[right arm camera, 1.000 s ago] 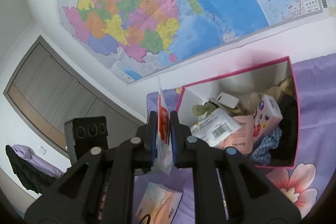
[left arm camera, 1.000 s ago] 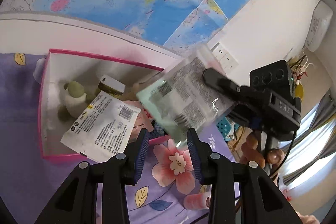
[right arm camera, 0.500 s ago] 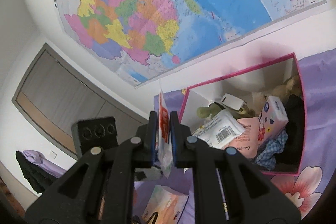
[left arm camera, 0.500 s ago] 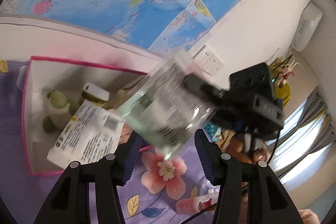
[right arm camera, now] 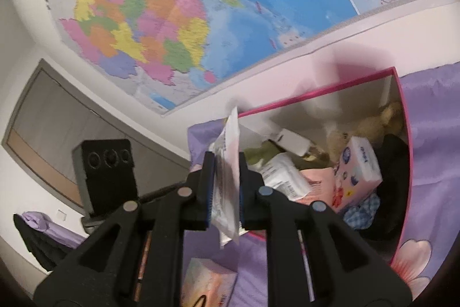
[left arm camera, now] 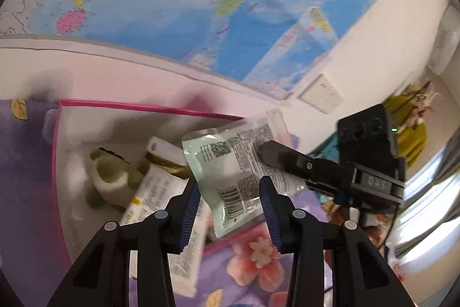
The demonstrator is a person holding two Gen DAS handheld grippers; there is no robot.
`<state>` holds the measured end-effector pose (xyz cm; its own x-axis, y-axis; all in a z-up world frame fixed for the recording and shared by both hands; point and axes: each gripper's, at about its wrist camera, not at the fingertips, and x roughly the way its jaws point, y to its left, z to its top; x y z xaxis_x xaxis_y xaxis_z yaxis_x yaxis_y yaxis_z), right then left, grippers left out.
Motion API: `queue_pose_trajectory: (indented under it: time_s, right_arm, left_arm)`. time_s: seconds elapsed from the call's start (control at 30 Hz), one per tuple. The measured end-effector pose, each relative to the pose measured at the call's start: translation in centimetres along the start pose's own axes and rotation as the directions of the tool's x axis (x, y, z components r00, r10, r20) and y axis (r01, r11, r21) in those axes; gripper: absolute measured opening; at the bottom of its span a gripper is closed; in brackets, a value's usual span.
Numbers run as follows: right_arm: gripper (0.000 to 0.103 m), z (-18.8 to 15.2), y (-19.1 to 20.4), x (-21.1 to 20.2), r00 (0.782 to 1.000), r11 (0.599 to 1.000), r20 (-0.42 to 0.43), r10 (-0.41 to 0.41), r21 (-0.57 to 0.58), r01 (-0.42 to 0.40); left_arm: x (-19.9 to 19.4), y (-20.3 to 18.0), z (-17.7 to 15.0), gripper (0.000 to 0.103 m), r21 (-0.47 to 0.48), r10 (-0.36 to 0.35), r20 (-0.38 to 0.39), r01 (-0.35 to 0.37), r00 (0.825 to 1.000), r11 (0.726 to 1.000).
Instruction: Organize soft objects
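Note:
A pink-rimmed box point(left arm camera: 143, 107) stands on a purple flowered cloth; it also shows in the right wrist view point(right arm camera: 316, 95). In it lie a green plush toy point(left arm camera: 110, 177), a white wipes pack point(left arm camera: 161, 194), a pink tissue pack point(right arm camera: 358, 169) and a brown plush point(right arm camera: 373, 123). My right gripper point(right arm camera: 225, 186) is shut on a pale green sachet point(left arm camera: 233, 171), seen edge-on in its own view point(right arm camera: 230, 163), and holds it over the box's near corner. My left gripper point(left arm camera: 230, 209) is open and empty, just below the sachet.
A large map point(right arm camera: 201, 5) covers the wall behind the box. A tissue box point(right arm camera: 207, 284) lies on the cloth below my right gripper. A wall socket point(left arm camera: 322, 94) and a curtained window point(left arm camera: 431, 206) are at the right. A grey door point(right arm camera: 57, 111) is at the left.
My right gripper has carried the sachet left and down over the box's near corner. The sachet now hangs in front of my left gripper's open fingers. The left gripper has stayed open.

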<state>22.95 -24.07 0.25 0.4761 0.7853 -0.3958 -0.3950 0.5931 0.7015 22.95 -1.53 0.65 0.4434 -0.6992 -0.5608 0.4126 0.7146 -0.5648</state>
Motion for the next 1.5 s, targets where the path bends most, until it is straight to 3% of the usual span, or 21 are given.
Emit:
queue_pose_trajectory:
  time_s: [0.07, 0.13, 0.3, 0.5, 0.57, 0.67, 0.8, 0.9, 1.0, 1.07, 1.13, 1.23, 1.37, 1.5]
  right_arm:
    - [0.022, 0.2, -0.6, 0.8, 0.998, 0.998, -0.013, -0.055, 0.0, 0.055]
    - [0.034, 0.4, -1.2, 1.7, 0.991, 0.992, -0.031, -0.127, -0.007, 0.127]
    - [0.042, 0.2, -2.7, 2.4, 0.959, 0.961, -0.047, -0.278, -0.022, 0.277]
    - [0.043, -0.5, -1.7, 0.6, 0.952, 0.949, -0.02, -0.307, -0.088, 0.304]
    - [0.044, -0.8, -0.8, 0.0, 0.954, 0.949, -0.019, -0.298, -0.117, 0.294]
    - [0.047, -1.7, 0.8, -1.1, 0.954, 0.938, 0.005, -0.301, -0.18, 0.297]
    - [0.051, -3.2, 2.6, -2.2, 0.951, 0.921, 0.036, -0.306, -0.241, 0.306]
    - [0.06, -4.3, 3.3, -3.0, 0.949, 0.912, 0.057, -0.311, -0.262, 0.315]
    - [0.062, -5.6, 3.9, -3.6, 0.937, 0.892, 0.081, -0.339, -0.288, 0.347]
    - [0.07, -6.3, 4.3, -3.7, 0.931, 0.883, 0.087, -0.355, -0.297, 0.365]
    - [0.073, -7.0, 4.8, -3.8, 0.921, 0.867, 0.09, -0.379, -0.313, 0.388]
    - [0.077, -8.1, 5.6, -4.1, 0.91, 0.849, 0.109, -0.399, -0.331, 0.412]
    - [0.082, -9.9, 7.0, -4.5, 0.892, 0.816, 0.146, -0.427, -0.363, 0.45]
    - [0.085, -11.7, 8.2, -4.7, 0.872, 0.782, 0.184, -0.453, -0.388, 0.488]
  left_arm:
    - [1.1, 0.5, 0.3, 0.042, 0.001, 0.062, -0.007, -0.062, 0.998, 0.998]
    - [2.2, 0.9, 0.3, 0.042, 0.002, 0.134, -0.017, -0.134, 0.991, 0.991]
    - [3.2, 1.0, -0.2, 0.047, 0.032, 0.282, -0.013, -0.282, 0.959, 0.959]
    - [2.0, 0.4, -1.6, 0.061, 0.079, 0.389, 0.062, -0.393, 0.919, 0.916]
    - [1.3, -0.5, -2.2, 0.065, 0.106, 0.426, 0.104, -0.436, 0.899, 0.894]
    - [-0.1, -1.5, -3.0, 0.081, 0.121, 0.455, 0.161, -0.475, 0.876, 0.872]
    - [-1.7, -3.1, -4.0, 0.085, 0.137, 0.48, 0.227, -0.516, 0.847, 0.846]
    - [-2.9, -4.0, -5.0, 0.089, 0.14, 0.491, 0.257, -0.535, 0.832, 0.833]
    - [-3.6, -4.7, -5.8, 0.089, 0.139, 0.514, 0.281, -0.564, 0.81, 0.814]
    - [-4.1, -5.1, -6.4, 0.09, 0.132, 0.519, 0.292, -0.571, 0.803, 0.81]
    - [-4.3, -5.4, -6.8, 0.098, 0.129, 0.529, 0.296, -0.582, 0.795, 0.803]
    - [-4.8, -5.9, -7.8, 0.101, 0.126, 0.558, 0.32, -0.619, 0.765, 0.775]
    - [-5.2, -6.3, -8.8, 0.102, 0.116, 0.565, 0.321, -0.624, 0.76, 0.773]
    - [-5.9, -6.8, -10.1, 0.102, 0.103, 0.58, 0.336, -0.641, 0.742, 0.761]
